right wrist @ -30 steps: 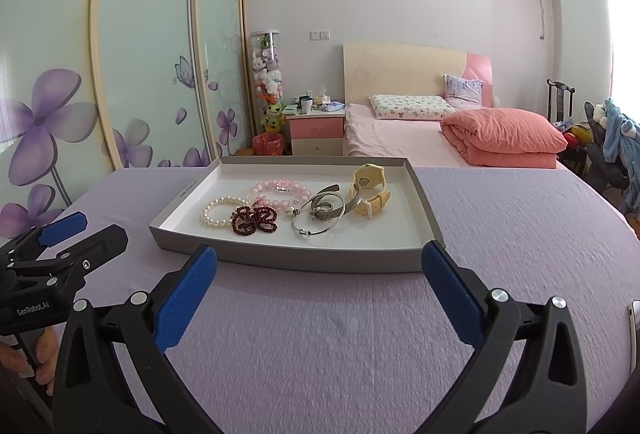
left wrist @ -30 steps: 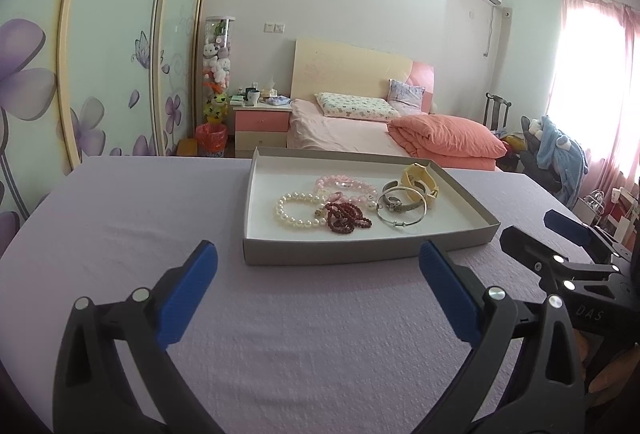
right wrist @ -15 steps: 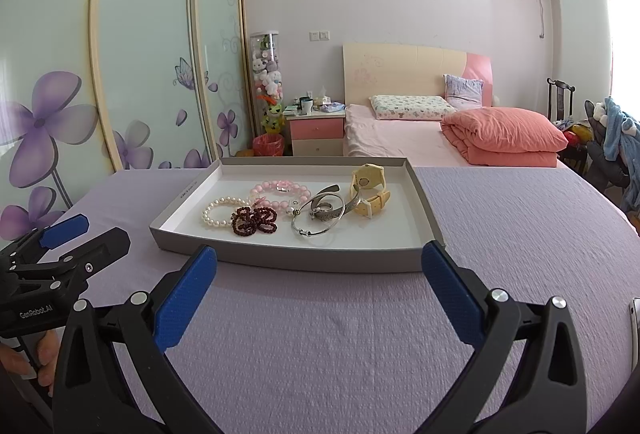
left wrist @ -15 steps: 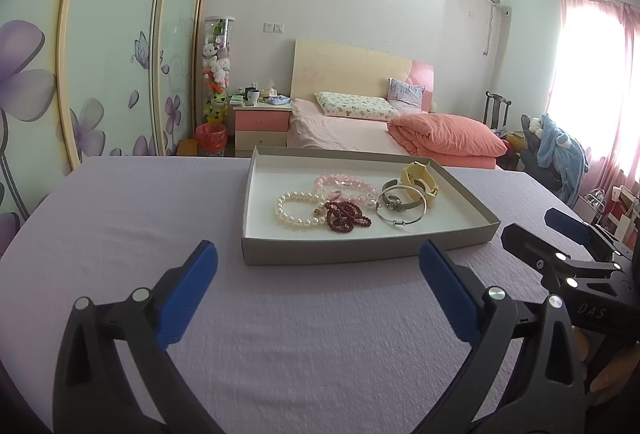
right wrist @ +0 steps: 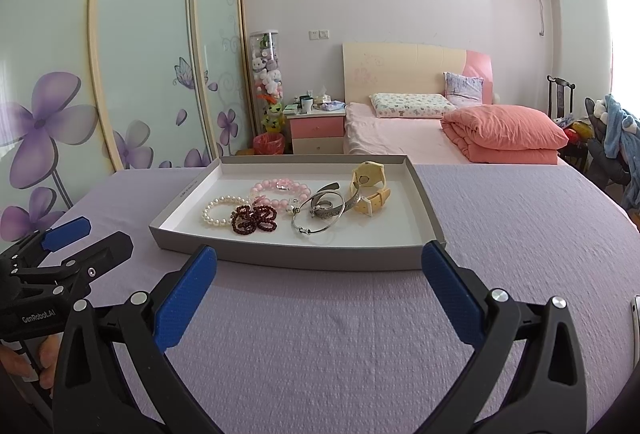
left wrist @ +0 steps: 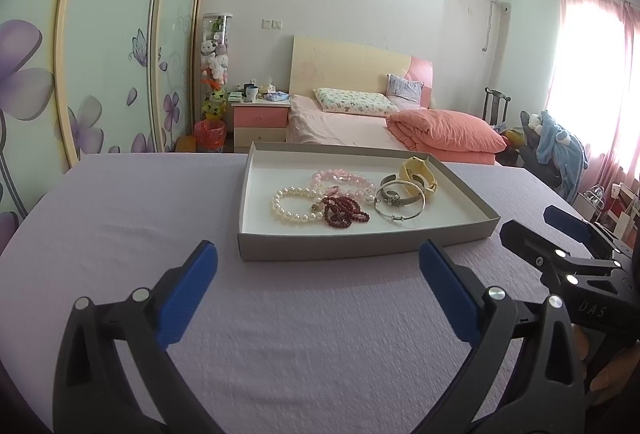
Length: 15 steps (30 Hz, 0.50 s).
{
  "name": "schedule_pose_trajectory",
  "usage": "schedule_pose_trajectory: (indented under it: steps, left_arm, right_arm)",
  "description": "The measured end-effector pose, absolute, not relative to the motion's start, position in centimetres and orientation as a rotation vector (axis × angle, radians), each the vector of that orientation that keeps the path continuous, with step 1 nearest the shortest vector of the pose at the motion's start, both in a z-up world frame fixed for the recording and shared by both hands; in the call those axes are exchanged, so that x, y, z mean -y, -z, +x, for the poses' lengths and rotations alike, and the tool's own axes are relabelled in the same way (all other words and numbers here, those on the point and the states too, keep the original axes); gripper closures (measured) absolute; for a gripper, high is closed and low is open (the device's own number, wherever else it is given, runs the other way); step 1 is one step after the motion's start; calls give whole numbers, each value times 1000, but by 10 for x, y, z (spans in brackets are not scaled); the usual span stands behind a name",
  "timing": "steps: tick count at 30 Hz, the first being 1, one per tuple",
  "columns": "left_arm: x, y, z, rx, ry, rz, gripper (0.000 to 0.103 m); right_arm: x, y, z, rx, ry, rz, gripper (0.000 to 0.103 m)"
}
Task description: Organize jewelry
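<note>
A shallow grey tray [left wrist: 344,248] [right wrist: 280,257] sits on the lilac tablecloth. Inside lie a white pearl bracelet [left wrist: 291,202] [right wrist: 216,210], a dark red bead bracelet [left wrist: 343,211] [right wrist: 252,220], a pink bead bracelet [left wrist: 344,177] [right wrist: 280,186], silver bangles [left wrist: 400,199] [right wrist: 324,211] and a yellow watch [left wrist: 418,173] [right wrist: 368,185]. My left gripper [left wrist: 318,290] [right wrist: 86,236] hangs open in front of the tray's near wall, holding nothing. My right gripper [right wrist: 320,288] [left wrist: 536,224] is also open and empty, just before the tray's near wall.
The lilac tablecloth [left wrist: 120,218] [right wrist: 520,218] spreads wide around the tray. Behind the table stand a bed with a pink quilt [left wrist: 444,131], a nightstand [left wrist: 260,121] and sliding flower-patterned wardrobe doors [right wrist: 120,73]. A pale object's edge [right wrist: 635,318] shows at the far right.
Both views have shifted only slightly; the tray sits a touch nearer in each. Both grippers stay open and the jewelry has not moved.
</note>
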<state>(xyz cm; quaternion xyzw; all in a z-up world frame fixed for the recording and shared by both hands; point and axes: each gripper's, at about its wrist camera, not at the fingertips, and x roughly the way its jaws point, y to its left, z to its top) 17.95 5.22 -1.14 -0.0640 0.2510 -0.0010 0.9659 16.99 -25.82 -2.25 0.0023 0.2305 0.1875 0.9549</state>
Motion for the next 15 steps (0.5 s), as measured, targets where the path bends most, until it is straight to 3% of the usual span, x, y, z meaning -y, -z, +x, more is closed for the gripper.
schedule_pose_trajectory:
  steps: [15]
  left_arm:
    - [-52,14,184,-537,-4,-140,2]
  right_arm:
    - [256,26,171,-477,-382,15,1]
